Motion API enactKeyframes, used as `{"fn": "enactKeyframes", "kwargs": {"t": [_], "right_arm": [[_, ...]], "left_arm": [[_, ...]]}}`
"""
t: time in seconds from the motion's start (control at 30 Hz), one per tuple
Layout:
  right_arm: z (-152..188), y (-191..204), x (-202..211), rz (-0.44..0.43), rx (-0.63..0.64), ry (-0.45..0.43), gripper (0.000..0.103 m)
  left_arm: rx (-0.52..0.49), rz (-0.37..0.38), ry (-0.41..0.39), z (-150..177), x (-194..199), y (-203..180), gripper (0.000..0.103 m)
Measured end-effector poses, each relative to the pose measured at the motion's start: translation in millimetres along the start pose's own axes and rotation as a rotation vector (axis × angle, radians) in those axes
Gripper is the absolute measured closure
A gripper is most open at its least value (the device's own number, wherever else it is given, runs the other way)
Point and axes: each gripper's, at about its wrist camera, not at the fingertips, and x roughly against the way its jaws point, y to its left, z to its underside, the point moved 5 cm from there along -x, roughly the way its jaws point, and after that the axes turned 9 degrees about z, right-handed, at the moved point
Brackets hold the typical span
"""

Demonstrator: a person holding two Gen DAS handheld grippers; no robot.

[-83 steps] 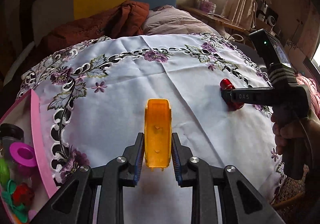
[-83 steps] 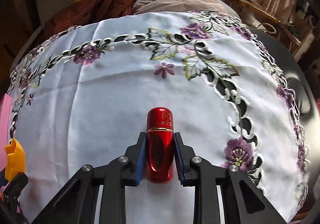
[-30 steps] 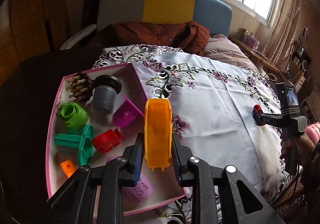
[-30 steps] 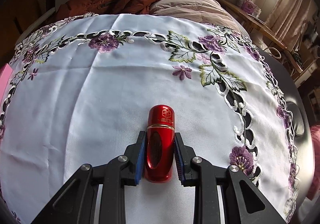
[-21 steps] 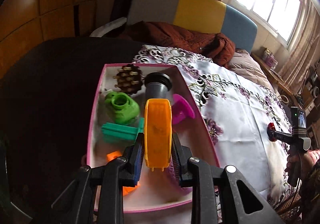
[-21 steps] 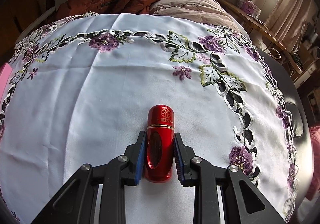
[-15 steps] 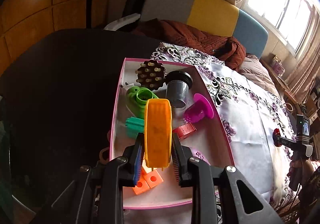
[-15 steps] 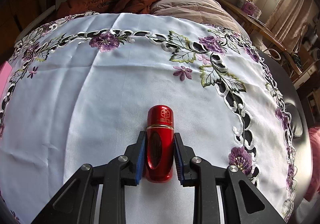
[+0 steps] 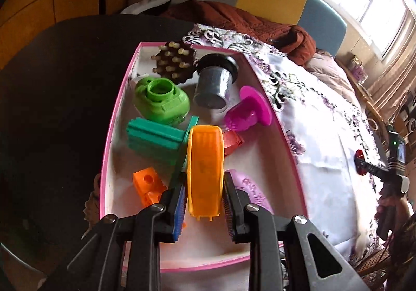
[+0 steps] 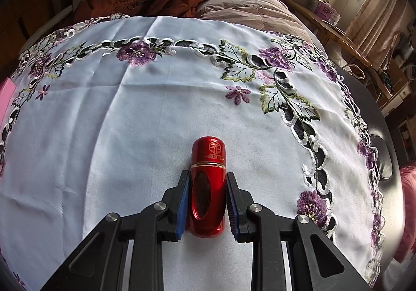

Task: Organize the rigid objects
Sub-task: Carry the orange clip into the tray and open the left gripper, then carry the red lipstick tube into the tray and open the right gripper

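One pink-rimmed tray (image 9: 109, 140) is the only container here, sitting on the dark table with its right wall against the embroidered white tablecloth (image 10: 130, 134). Inside the tray, at its far end, lie a dark brown spiked disc (image 9: 174, 62) and, just right of it, a grey cup with a black rim (image 9: 214, 84) tipped on its side. A green round-mouthed piece (image 9: 161, 101) sits near the tray's left wall, with a teal ribbed block (image 9: 153, 138) just nearer than it. A magenta flanged piece (image 9: 248, 112) lies by the tray's right wall, a small red piece (image 9: 232, 142) peeks out beside it, an orange holed block (image 9: 147, 184) rests toward the near left, and a lilac embossed piece (image 9: 249, 189) toward the near right. Over the tray's middle the left gripper (image 9: 205, 202) is clamped on an orange plastic piece (image 9: 205, 168), held clear above the contents. Well to the right of the tray, over the tablecloth, the right gripper (image 10: 206, 202) is clamped on a red metallic capsule (image 10: 208, 184), gripped by a hand (image 9: 390, 206).
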Motion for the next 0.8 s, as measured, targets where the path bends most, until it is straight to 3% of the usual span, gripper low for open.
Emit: {"fn": "enactKeyframes", "kwargs": {"t": [0.2,0.8], "right_arm": [[0,1,0,0.004,0.002,0.000,0.077],[1,2,5,0.014,0.010,-0.001,0.077]], "left_arm": [[0.000,0.003,-0.019,2,3,2,0.071],[-0.065,-0.074,-0.095,-2,26,-13,0.070]]}}
